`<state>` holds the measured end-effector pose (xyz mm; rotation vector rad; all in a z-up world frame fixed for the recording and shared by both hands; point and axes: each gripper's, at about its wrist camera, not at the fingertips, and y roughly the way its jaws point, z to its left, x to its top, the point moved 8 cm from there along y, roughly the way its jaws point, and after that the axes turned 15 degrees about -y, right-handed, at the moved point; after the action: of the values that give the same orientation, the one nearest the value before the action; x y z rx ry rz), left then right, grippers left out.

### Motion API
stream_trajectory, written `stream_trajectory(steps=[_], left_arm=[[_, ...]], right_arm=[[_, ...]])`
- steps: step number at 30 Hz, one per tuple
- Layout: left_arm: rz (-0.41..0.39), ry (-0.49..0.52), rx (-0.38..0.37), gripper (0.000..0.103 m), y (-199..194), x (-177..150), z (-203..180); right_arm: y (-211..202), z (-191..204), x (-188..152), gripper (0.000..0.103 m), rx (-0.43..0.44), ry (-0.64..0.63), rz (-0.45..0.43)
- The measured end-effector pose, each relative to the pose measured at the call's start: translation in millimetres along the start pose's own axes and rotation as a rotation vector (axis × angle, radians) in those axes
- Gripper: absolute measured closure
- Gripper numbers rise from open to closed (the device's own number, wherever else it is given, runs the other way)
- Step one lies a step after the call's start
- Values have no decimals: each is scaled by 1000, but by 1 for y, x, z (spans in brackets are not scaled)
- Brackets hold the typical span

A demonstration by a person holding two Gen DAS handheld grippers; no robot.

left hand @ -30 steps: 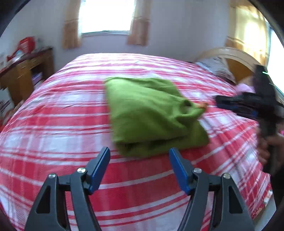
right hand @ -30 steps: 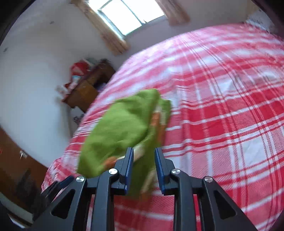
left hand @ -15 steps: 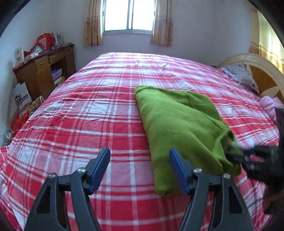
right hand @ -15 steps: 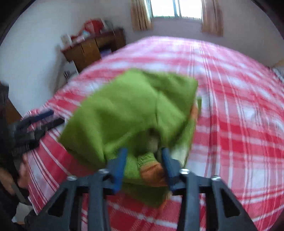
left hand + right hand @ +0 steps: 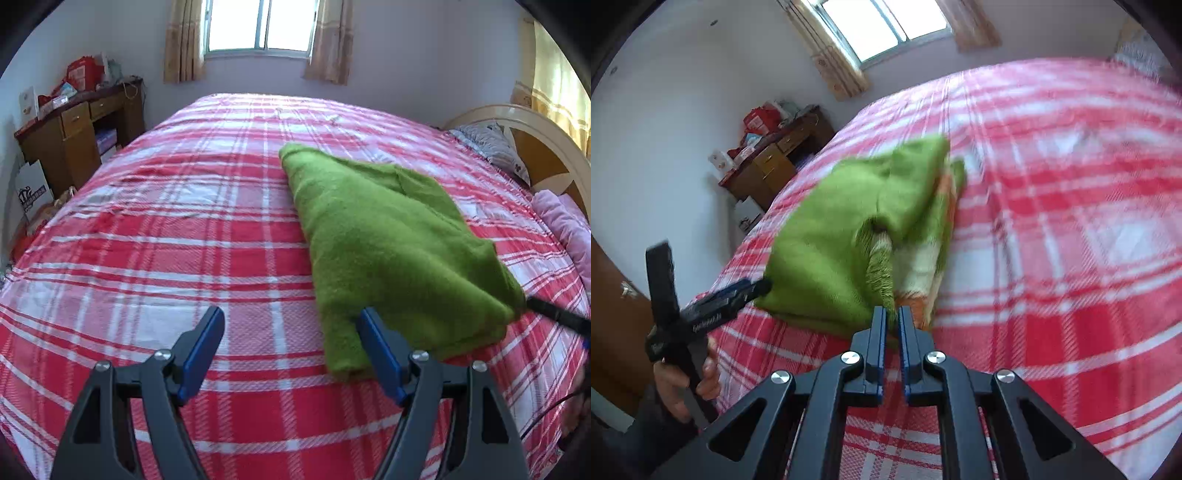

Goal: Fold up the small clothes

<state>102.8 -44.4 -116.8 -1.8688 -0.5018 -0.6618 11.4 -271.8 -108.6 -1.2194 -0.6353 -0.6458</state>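
Note:
A green knitted garment (image 5: 388,251) lies folded on the red plaid bed cover (image 5: 166,240), with orange and white parts showing at its open side (image 5: 919,273). My right gripper (image 5: 892,317) is shut, and a ribbed green edge (image 5: 881,266) runs down between its pads. In the left wrist view only its dark tip (image 5: 554,314) shows, at the garment's right corner. My left gripper (image 5: 291,343) has its jaws opening. Its right finger (image 5: 376,354) overlaps the garment's near corner, and the pads press on nothing. From the right wrist view, the left gripper (image 5: 753,290) touches the garment's near left corner.
A wooden desk (image 5: 74,133) with red boxes stands left of the bed under the curtained window (image 5: 258,26). A curved headboard (image 5: 535,147), a patterned pillow (image 5: 487,144) and a pink cloth (image 5: 565,221) are at the right. A hand (image 5: 683,391) holds the left gripper.
My right gripper has narrowed from a loose hold to shut on the garment's ribbed edge. The garment now lies flatter on the bed and sits further right in the left wrist view.

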Motion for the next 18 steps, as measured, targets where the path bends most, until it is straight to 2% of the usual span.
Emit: stream_trajectory(steps=[2,4,6,8,10,14,15,16,18], left_arm=[[-44,-28,-1,26,-10,11,3],[-80,-54,9,26,-14,24,4],[-99,-71,36,26,-10,37,1],[-113,-79,49,26,-3,46,-3],[-103,-73,52,26,6,46,-10],[-66,-27,70,26,26,30,-20],[-63,-26,66,26,29,26,-22],[-55,-32,57,26,31,23,-23],[-36,-37,44,18,33,20,-25]], right_arm=[[-16,-3,17,96,-59,-15,-57],[-23,6,33,94,-64,-56,-109],[-12,18,44,82,-80,-118,-98],[8,25,52,64,-125,-178,-63],[33,30,54,54,-162,-212,-21],[62,15,41,55,-249,-157,41],[69,9,36,64,-261,-136,64],[73,6,32,86,-236,-106,64],[68,1,31,89,-198,-58,29]])
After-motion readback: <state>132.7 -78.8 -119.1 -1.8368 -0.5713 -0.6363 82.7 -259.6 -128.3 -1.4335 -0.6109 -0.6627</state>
